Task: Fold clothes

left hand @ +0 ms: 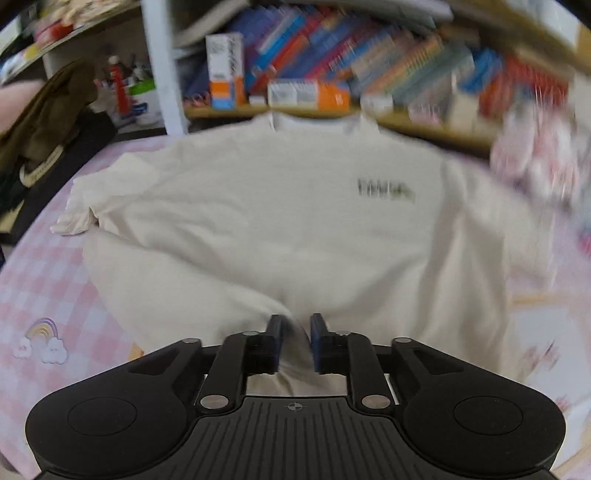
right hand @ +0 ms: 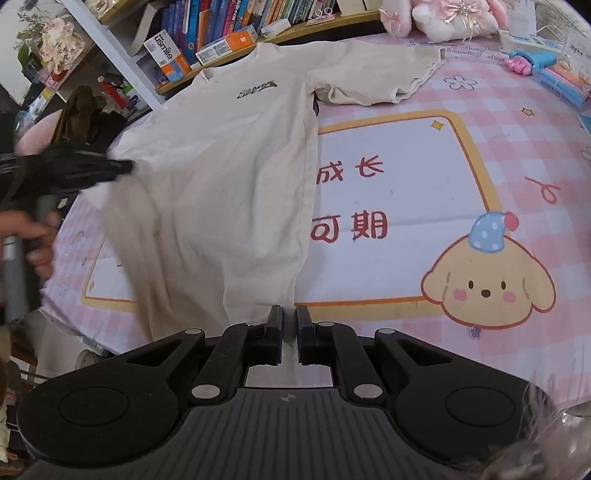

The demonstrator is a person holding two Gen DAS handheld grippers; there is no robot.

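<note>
Cream T-shirt [right hand: 229, 177] lay spread on the pink checked counter [right hand: 498, 122], its hem pinched in the nearly closed right tongs [right hand: 289, 325], a fold gripped between the narrow left tongs [left hand: 297, 332].

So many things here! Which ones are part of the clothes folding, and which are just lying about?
Part of the job:
- cream short-sleeved cotton T-shirt
- left gripper, fabric between its fingers
- right gripper, shut at the hem

Lying about:
- pink plush toy
- colourful shelved books
- olive-brown crumpled garment
</note>
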